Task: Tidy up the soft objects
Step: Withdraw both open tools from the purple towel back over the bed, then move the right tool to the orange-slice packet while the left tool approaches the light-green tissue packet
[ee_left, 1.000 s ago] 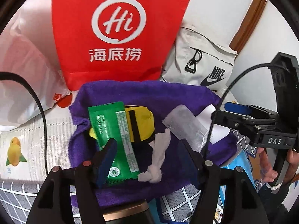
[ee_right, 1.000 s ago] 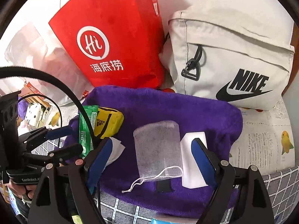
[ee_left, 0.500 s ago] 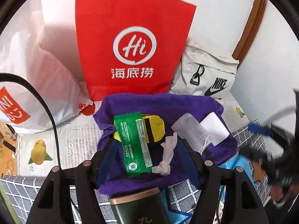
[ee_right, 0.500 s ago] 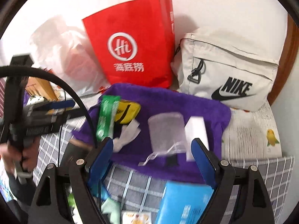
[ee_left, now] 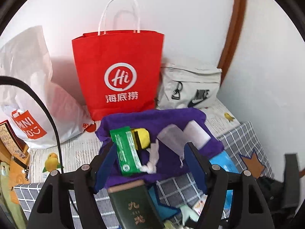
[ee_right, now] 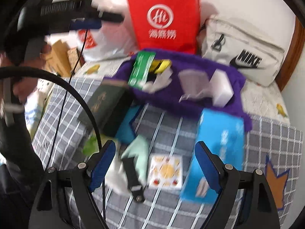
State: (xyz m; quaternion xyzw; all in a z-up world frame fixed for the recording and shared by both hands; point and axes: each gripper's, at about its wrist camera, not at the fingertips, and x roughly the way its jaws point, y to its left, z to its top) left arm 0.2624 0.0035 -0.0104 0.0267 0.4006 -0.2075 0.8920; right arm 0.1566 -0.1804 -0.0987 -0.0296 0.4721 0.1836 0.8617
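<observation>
A purple towel lies on the bed and carries a green packet, a yellow pouch, a crumpled white tissue, a mesh bag and a white sponge block. My left gripper is open and empty, held back above the towel's near edge. My right gripper is open and empty, raised over the checked cover, well short of the towel. The right wrist view is blurred.
A red paper bag, a white plastic bag and a grey Nike bag stand against the wall. A dark green box, a blue box, a fruit-print pack and a black strap lie on the checked cover.
Both grippers have pulled back and up from the towel, so more of the bed and bags shows. Both stay open and empty. The right gripper moves fast.
</observation>
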